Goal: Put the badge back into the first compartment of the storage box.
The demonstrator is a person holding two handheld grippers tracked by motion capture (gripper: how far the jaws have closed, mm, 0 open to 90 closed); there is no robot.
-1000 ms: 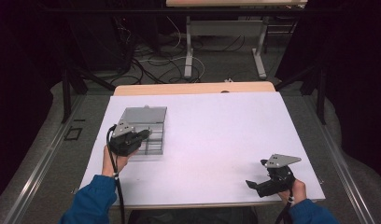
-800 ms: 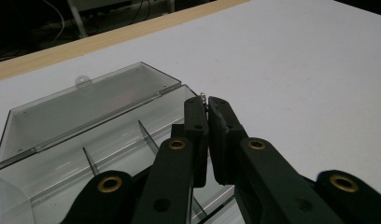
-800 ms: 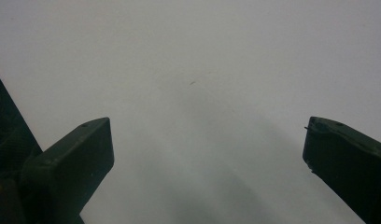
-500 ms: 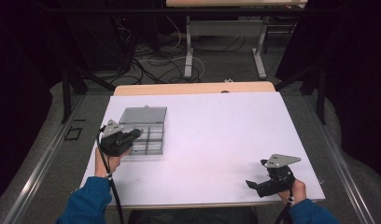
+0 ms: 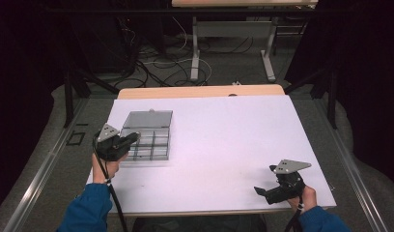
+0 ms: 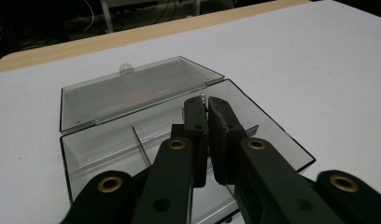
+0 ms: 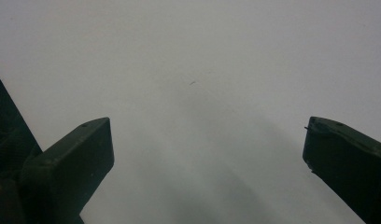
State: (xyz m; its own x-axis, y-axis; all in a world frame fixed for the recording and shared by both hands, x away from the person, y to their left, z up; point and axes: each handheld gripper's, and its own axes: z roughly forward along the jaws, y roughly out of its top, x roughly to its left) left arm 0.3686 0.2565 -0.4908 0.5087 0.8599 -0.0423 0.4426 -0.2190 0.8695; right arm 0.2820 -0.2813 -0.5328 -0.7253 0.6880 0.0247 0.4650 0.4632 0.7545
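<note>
A clear plastic compartment box lies open on the left of the white table, its lid folded back flat. My left gripper is at the box's left edge, jaws shut and pointing right over the compartments. In the left gripper view the shut tips hover above the box, with a tiny shiny speck at the tips that I cannot identify. My right gripper rests near the front right edge. Its jaws stand wide open over bare table, nothing between them.
The wooden table edge runs along the far side. Beyond it are floor cables and a second desk's legs. Blue sleeves come in from the bottom. The surface between the box and the right gripper is plain white.
My left gripper has slid left, from over the box's compartments to its left edge, jaws still shut. The right gripper has kept still.
</note>
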